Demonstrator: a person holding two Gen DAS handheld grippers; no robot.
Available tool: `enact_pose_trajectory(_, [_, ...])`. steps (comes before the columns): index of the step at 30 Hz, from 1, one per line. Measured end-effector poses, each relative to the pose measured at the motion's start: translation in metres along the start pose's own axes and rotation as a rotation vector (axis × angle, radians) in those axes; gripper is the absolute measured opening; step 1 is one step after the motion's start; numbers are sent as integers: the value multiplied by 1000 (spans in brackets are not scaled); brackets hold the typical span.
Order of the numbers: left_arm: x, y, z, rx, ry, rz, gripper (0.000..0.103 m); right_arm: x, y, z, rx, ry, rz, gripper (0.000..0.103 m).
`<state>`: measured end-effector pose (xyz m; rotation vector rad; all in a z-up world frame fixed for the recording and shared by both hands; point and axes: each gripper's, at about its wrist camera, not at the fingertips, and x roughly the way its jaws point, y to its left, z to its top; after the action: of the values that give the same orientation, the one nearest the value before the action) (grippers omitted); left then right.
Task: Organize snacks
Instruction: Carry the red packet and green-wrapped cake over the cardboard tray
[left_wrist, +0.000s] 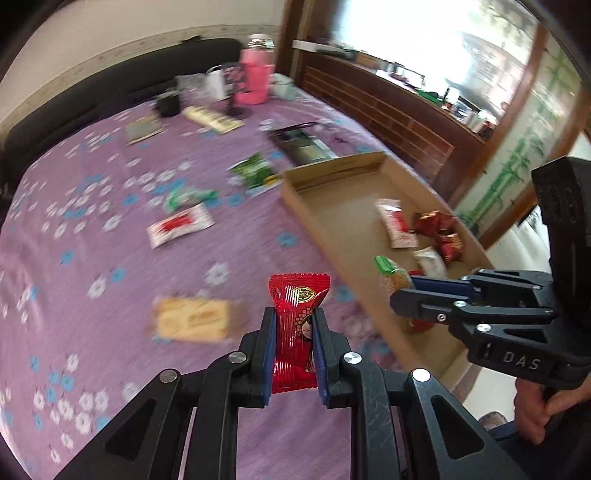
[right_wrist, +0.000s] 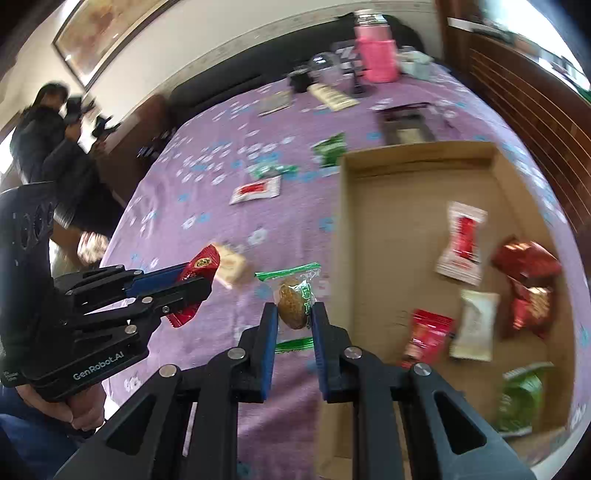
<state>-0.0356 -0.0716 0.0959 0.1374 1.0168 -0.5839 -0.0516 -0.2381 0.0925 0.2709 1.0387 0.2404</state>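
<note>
My left gripper (left_wrist: 293, 317) is shut on a red candy packet (left_wrist: 295, 332), held above the purple bedspread; it also shows in the right wrist view (right_wrist: 192, 284). My right gripper (right_wrist: 293, 310) is shut on a clear green-ended packet with a brown snack (right_wrist: 293, 306), just left of the cardboard tray's (right_wrist: 369, 221) near left wall. The right gripper shows in the left wrist view (left_wrist: 400, 291) at the tray's edge. Several snack packets lie in the tray, among them a white-red one (right_wrist: 461, 243) and a dark red one (right_wrist: 524, 258).
Loose snacks lie on the bed: a yellow biscuit packet (left_wrist: 192, 323), a white-red packet (left_wrist: 179, 225), green packets (left_wrist: 253, 170). A pink bottle (left_wrist: 255, 77) and clutter stand at the headboard. A person (right_wrist: 48, 140) stands left of the bed. A wooden window ledge runs right.
</note>
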Motion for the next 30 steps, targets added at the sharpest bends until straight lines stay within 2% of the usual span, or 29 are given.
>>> enact_pose_trajectory(7, [17,-44,20,87,14,-96,17,-25,-46,-14,133,-36,-73,18])
enact_pose_trajectory(14, [41,-86,22,151,56,-173,17,-37,-80,-28,220,-35,-143,18])
enact_pose_trajectory(23, [67,-115,9,198,123,-215,17,-34,-102,-37,253,-1,-174,18])
enact_pose_trajectory(30, [76,-127,0,243,152,-213,17,-28,-104,-36,242,20,-167,18])
